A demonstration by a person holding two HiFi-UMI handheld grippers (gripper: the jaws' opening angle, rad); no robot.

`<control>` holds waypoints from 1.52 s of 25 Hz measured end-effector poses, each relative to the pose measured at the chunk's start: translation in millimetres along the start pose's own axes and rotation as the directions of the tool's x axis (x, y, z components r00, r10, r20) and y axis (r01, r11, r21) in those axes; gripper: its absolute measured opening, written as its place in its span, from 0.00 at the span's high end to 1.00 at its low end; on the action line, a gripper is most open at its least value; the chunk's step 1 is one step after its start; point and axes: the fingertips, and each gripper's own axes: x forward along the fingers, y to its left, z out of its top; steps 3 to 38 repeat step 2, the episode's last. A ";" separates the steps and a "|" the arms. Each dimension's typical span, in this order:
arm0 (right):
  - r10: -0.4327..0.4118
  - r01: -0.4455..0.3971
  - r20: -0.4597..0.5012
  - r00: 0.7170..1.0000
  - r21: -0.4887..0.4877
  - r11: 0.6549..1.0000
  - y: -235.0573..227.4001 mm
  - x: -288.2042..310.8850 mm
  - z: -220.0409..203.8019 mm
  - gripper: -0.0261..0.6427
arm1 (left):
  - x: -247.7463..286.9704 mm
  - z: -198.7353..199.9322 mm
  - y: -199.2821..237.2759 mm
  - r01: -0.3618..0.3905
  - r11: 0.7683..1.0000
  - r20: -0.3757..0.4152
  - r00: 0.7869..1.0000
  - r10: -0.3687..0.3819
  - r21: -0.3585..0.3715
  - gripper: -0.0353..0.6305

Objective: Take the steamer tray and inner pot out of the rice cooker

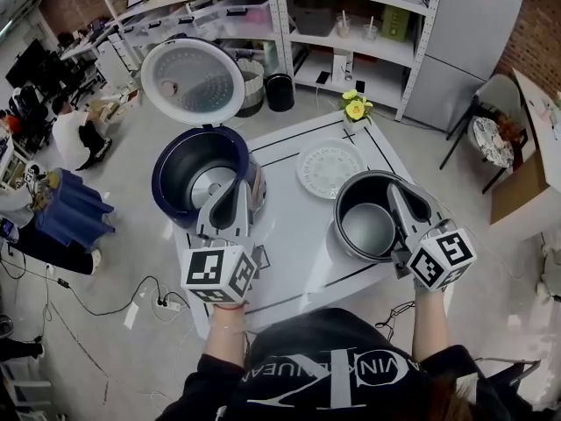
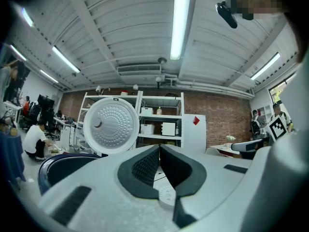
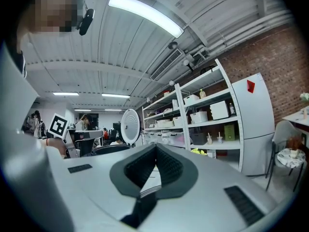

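far left on the white worktop [image 1: 298,244] stands the rice cooker [image 1: 180,160], its lid [image 1: 193,80] tipped up and its well bare down to the heating plate. the left hand-held gripper [image 1: 237,191] points level at the cooker's near wall, its jaws pressed together with nothing between them. toward the middle, further back, lies what looks like the steamer tray [image 1: 329,167] - a shallow white perforated disc, flat on the worktop and apart from the cooker. it is probably light, stiff plastic, best pinched at its thin rim, since the flat face gives the jaws nothing to close on. right of it sits the inner pot [image 1: 368,228], upright and empty, also out of the cooker. it looks like stiff, dark-coated metal, heavier than the tray and likely slick, so the rim is the place to grip - one jaw inside the wall, one outside. the right hand-held gripper [image 1: 399,196] hangs over the pot's right rim, jaws likewise closed on nothing. both things seem already out.
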 end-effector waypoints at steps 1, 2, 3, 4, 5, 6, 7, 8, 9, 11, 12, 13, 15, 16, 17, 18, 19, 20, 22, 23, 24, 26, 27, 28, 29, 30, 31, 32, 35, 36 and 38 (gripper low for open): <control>-0.001 0.001 -0.001 1.000 0.003 1.000 -0.4 1.0 -0.3 0.96 | 0.6 0.0 0.5 -0.001 1.000 -0.001 1.000 0.001 0.000 0.93; -0.001 0.001 -0.002 1.000 0.006 1.000 -0.7 2.0 -0.6 0.96 | 1.3 0.0 1.1 -0.001 1.000 -0.002 1.000 0.001 0.001 0.93; -0.001 0.001 -0.002 1.000 0.006 1.000 -0.7 2.0 -0.6 0.96 | 1.3 0.0 1.1 -0.001 1.000 -0.002 1.000 0.001 0.001 0.93; -0.001 0.001 -0.002 1.000 0.006 1.000 -0.7 2.0 -0.6 0.96 | 1.3 0.0 1.1 -0.001 1.000 -0.002 1.000 0.001 0.001 0.93; -0.001 0.001 -0.002 1.000 0.006 1.000 -0.7 2.0 -0.6 0.96 | 1.3 0.0 1.1 -0.001 1.000 -0.002 1.000 0.001 0.001 0.93; -0.001 0.001 -0.002 1.000 0.006 1.000 -0.7 2.0 -0.6 0.96 | 1.3 0.0 1.1 -0.001 1.000 -0.002 1.000 0.001 0.001 0.93; -0.001 0.001 -0.002 1.000 0.006 1.000 -0.7 2.0 -0.6 0.96 | 1.3 0.0 1.1 -0.001 1.000 -0.002 1.000 0.001 0.001 0.93; -0.001 0.001 -0.002 1.000 0.006 1.000 -0.7 2.0 -0.6 0.96 | 1.3 0.0 1.1 -0.001 1.000 -0.002 1.000 0.001 0.001 0.93; -0.001 0.001 -0.002 1.000 0.006 1.000 -0.7 2.0 -0.6 0.96 | 1.3 0.0 1.1 -0.001 1.000 -0.002 1.000 0.001 0.001 0.93; -0.001 0.001 -0.002 1.000 0.006 1.000 -0.7 2.0 -0.6 0.96 | 1.3 0.0 1.1 -0.001 1.000 -0.002 1.000 0.001 0.001 0.93; -0.001 0.001 -0.002 1.000 0.006 1.000 -0.7 2.0 -0.6 0.96 | 1.3 0.0 1.1 -0.001 1.000 -0.002 1.000 0.001 0.001 0.93; -0.001 0.001 -0.002 1.000 0.006 1.000 -0.7 2.0 -0.6 0.96 | 1.3 0.0 1.1 -0.001 1.000 -0.002 1.000 0.001 0.001 0.93; -0.001 0.001 -0.002 1.000 0.006 1.000 -0.7 2.0 -0.6 0.96 | 1.3 0.0 1.1 -0.001 1.000 -0.002 1.000 0.001 0.001 0.93; -0.001 0.001 -0.002 1.000 0.006 1.000 -0.7 2.0 -0.6 0.96 | 1.3 0.0 1.1 -0.001 1.000 -0.002 1.000 0.001 0.001 0.93; -0.001 0.001 -0.002 1.000 0.006 1.000 -0.7 2.0 -0.6 0.96 | 1.3 0.0 1.1 -0.001 1.000 -0.002 1.000 0.001 0.001 0.93; -0.001 0.001 -0.002 1.000 0.006 1.000 -0.7 2.0 -0.6 0.96 | 1.3 0.0 1.1 -0.001 1.000 -0.002 1.000 0.001 0.001 0.93; -0.001 0.001 -0.002 1.000 0.006 1.000 -0.7 2.0 -0.6 0.96 | 1.3 0.0 1.1 -0.001 1.000 -0.002 1.000 0.001 0.001 0.93; -0.001 0.001 -0.002 1.000 0.006 1.000 -0.7 2.0 -0.6 0.96 | 1.3 0.0 1.1 -0.001 1.000 -0.002 1.000 0.001 0.001 0.93; -0.001 0.001 -0.002 1.000 0.006 1.000 -0.7 2.0 -0.6 0.96 | 1.3 0.0 1.1 -0.001 1.000 -0.002 1.000 0.001 0.001 0.93; -0.001 0.001 -0.002 1.000 0.006 1.000 -0.7 2.0 -0.6 0.96 | 1.3 0.0 1.1 -0.001 1.000 -0.002 1.000 0.001 0.001 0.93; -0.001 0.001 -0.002 1.000 0.006 1.000 -0.7 2.0 -0.6 0.96 | 1.3 0.0 1.1 -0.001 1.000 -0.002 1.000 0.001 0.001 0.93; -0.001 0.001 -0.002 1.000 0.006 1.000 -0.7 2.0 -0.6 0.96 | 1.3 0.0 1.1 -0.001 1.000 -0.002 1.000 0.001 0.001 0.93; -0.001 0.001 -0.002 1.000 0.006 1.000 -0.7 2.0 -0.6 0.96 | 1.3 0.0 1.1 -0.001 1.000 -0.002 1.000 0.001 0.001 0.93; -0.001 0.001 -0.002 1.000 0.006 1.000 -0.7 2.0 -0.6 0.96 | 1.3 0.0 1.1 -0.001 1.000 -0.002 1.000 0.001 0.001 0.93; -0.001 0.001 -0.002 1.000 0.006 1.000 -0.7 2.0 -0.6 0.96 | 1.3 0.0 1.1 -0.001 1.000 -0.002 1.000 0.001 0.001 0.93; -0.001 0.001 -0.002 1.000 0.006 1.000 -0.7 2.0 -0.6 0.96 | 1.3 0.0 1.1 -0.001 1.000 -0.002 1.000 0.001 0.001 0.93; -0.001 0.001 -0.002 1.000 0.006 1.000 -0.7 2.0 -0.6 0.96 | 1.3 0.0 1.1 -0.001 1.000 -0.002 1.000 0.001 0.001 0.93; -0.001 0.001 -0.002 1.000 0.006 1.000 -0.7 2.0 -0.6 0.96 | 1.3 0.0 1.1 -0.001 1.000 -0.002 1.000 0.001 0.001 0.93; -0.001 0.001 -0.002 1.000 0.006 1.000 -0.7 2.0 -0.6 0.96 | 1.3 0.0 1.1 -0.001 1.000 -0.002 1.000 0.001 0.001 0.93; -0.001 0.001 -0.002 1.000 0.006 1.000 -0.7 2.0 -0.6 0.96 | 1.3 0.0 1.1 -0.001 1.000 -0.002 1.000 0.001 0.001 0.93; -0.001 0.001 -0.002 1.000 0.006 1.000 -0.7 2.0 -0.6 0.96 | 1.3 0.0 1.1 -0.001 1.000 -0.002 1.000 0.001 0.001 0.93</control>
